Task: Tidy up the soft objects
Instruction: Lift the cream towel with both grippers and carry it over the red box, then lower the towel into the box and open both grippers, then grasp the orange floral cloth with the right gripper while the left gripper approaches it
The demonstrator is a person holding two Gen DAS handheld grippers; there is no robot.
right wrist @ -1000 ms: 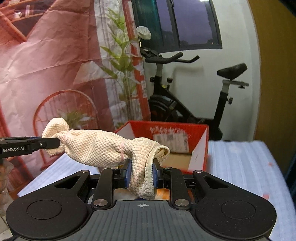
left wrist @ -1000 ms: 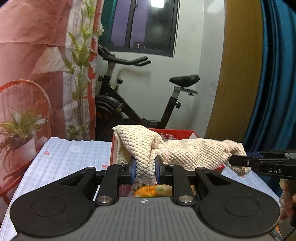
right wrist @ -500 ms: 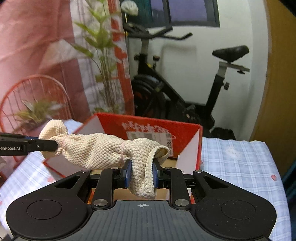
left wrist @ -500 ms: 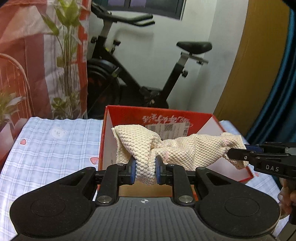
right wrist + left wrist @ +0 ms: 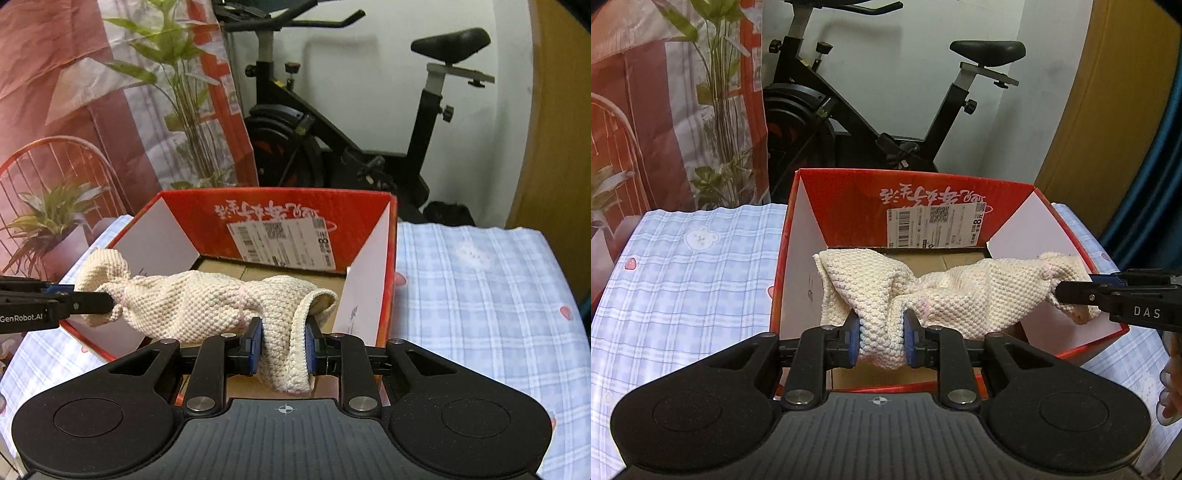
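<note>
With your left gripper (image 5: 881, 341) pinching one end of the cream knitted cloth (image 5: 960, 295) between its blue pads, your right gripper (image 5: 283, 347) clamps the other end the same way. Between them the cloth stretches across the open red cardboard box (image 5: 849, 192), above its brown floor. Under the box lies a blue checked tablecloth (image 5: 687, 280); behind stands an exercise bike (image 5: 879, 110).

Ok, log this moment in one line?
left hand-held gripper: shut on towel | right hand-held gripper: shut on towel | towel: stretched above red box | release: not yet
</note>
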